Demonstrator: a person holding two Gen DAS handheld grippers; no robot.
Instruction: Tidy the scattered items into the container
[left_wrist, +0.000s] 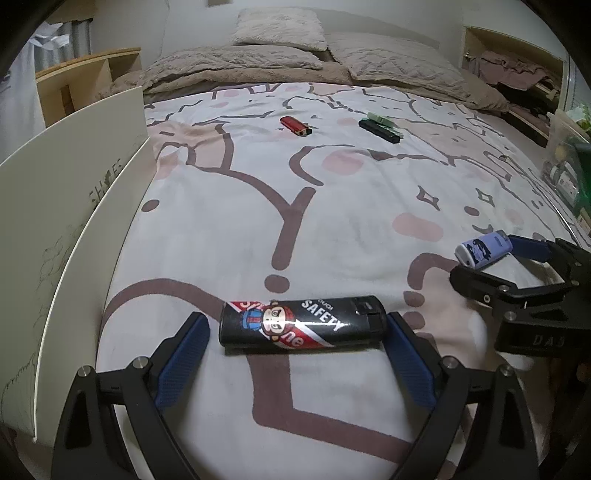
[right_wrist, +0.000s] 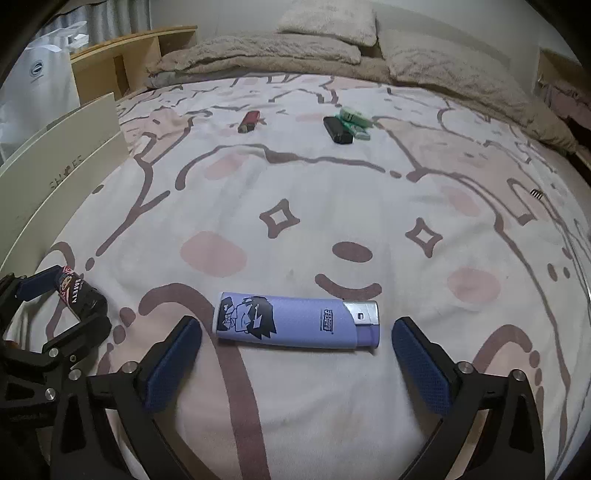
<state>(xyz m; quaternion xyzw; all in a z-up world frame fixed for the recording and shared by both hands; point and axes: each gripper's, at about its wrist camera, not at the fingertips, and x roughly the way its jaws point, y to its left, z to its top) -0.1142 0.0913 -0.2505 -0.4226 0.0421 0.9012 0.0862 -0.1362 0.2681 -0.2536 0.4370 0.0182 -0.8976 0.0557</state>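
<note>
A black cartoon-printed lighter (left_wrist: 301, 325) lies on the bed between the blue pads of my open left gripper (left_wrist: 297, 332); it also shows in the right wrist view (right_wrist: 79, 295). A purple lighter (right_wrist: 295, 323) lies between the pads of my open right gripper (right_wrist: 297, 336), apart from both; it also shows in the left wrist view (left_wrist: 482, 251). Farther off lie a red lighter (left_wrist: 295, 125), a black lighter (left_wrist: 378, 130) and a green lighter (left_wrist: 380, 120). A cream shoebox (left_wrist: 74, 206) stands at the left.
The bed has a cartoon-print sheet (left_wrist: 332, 206), with beige pillows and a blanket (left_wrist: 277, 48) at the far end. Wooden shelves (left_wrist: 88, 81) stand beyond the box. A clear bin (left_wrist: 569, 155) sits at the right edge.
</note>
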